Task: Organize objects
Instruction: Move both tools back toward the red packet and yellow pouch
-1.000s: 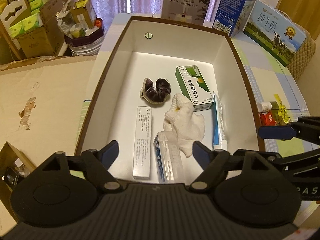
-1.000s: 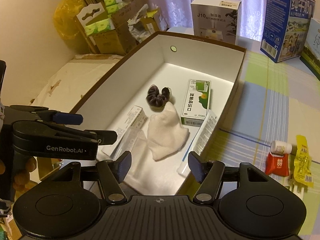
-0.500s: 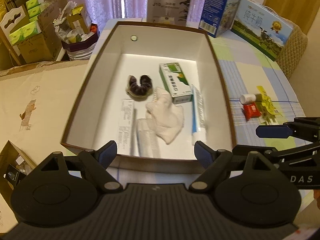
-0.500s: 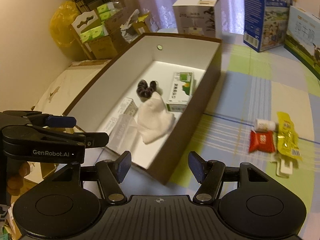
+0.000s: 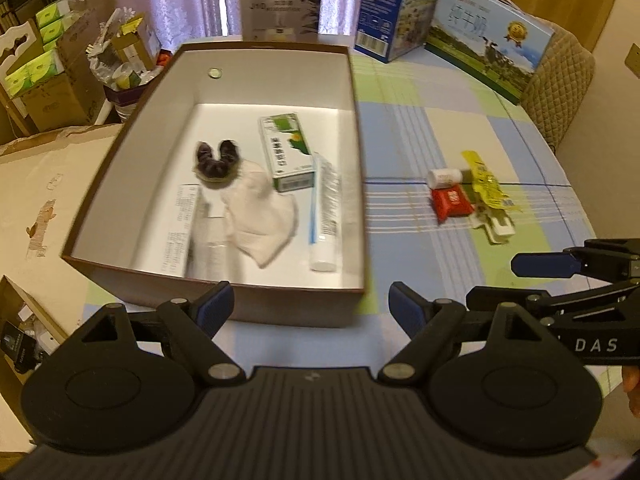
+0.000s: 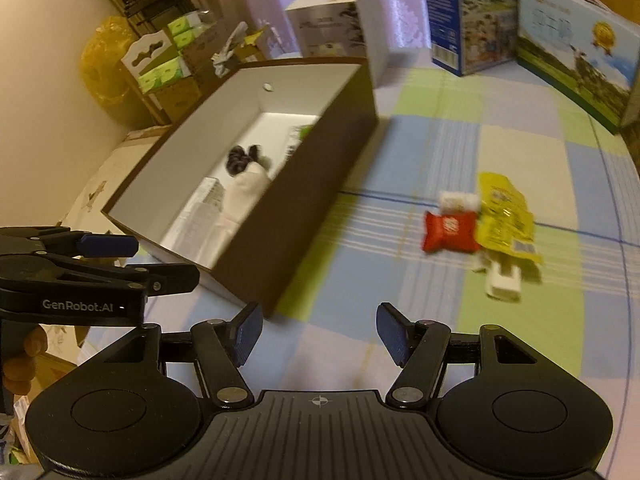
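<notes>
Both grippers, left gripper (image 5: 310, 300) and right gripper (image 6: 318, 330), wide, empty, over bare tablecloth (image 6: 400, 168) beside box (image 6: 304, 184) edge.

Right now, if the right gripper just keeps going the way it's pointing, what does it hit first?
Probably the bare checked tablecloth; the right gripper is open and empty. The brown box sits left of that line, the red packet right, though depth is uncertain.

Matt cardboard box (image 5: 224, 292) on checked cloth tablecloth (image 5: 420, 128).
</notes>
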`<state>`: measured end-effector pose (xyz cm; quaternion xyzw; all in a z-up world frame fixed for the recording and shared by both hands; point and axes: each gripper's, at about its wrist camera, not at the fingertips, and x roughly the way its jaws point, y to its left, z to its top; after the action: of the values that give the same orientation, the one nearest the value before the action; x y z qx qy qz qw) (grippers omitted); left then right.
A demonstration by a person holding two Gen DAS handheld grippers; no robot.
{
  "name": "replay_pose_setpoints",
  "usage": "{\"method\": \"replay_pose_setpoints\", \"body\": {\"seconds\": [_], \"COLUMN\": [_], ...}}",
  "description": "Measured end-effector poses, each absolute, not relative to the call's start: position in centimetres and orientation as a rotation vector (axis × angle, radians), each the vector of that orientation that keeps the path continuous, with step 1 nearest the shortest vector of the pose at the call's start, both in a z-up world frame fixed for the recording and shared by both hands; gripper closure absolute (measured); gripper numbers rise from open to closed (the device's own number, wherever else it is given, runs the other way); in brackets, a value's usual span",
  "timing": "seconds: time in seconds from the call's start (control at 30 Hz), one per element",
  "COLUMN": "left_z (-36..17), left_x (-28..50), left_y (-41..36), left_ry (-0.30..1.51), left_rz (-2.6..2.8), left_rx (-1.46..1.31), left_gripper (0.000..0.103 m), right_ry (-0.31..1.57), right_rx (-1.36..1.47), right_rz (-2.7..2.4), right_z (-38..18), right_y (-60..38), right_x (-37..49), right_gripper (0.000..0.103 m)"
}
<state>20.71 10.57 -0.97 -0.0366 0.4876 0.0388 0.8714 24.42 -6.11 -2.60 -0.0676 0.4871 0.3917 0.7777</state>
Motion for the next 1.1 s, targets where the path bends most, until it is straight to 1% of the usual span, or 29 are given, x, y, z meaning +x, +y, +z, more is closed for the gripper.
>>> {"method": "replay_pose_setpoints", "body": {"seconds": [0.57, 1.1], "left_z": [-3.3, -6.0], "left_x": [23.0, 27.4], "left_y": [2.1, -1.8], "left_ry": [1.090, 1.113], "left_rz": [-0.013, -0.014], "left_rx": [-0.053, -0.020], "left_gripper": [0.021, 0.022], "right_ry": [1.106, 1.084], "right_rx": [-0.101, -0.024], "right_rz": [0.722, 0.652], "right_z": [-3.9, -5.3], "right_y": [-14.9, -18.3], "right_x": [28.4, 32.9], "right_gripper": [0.042, 0.042]}}
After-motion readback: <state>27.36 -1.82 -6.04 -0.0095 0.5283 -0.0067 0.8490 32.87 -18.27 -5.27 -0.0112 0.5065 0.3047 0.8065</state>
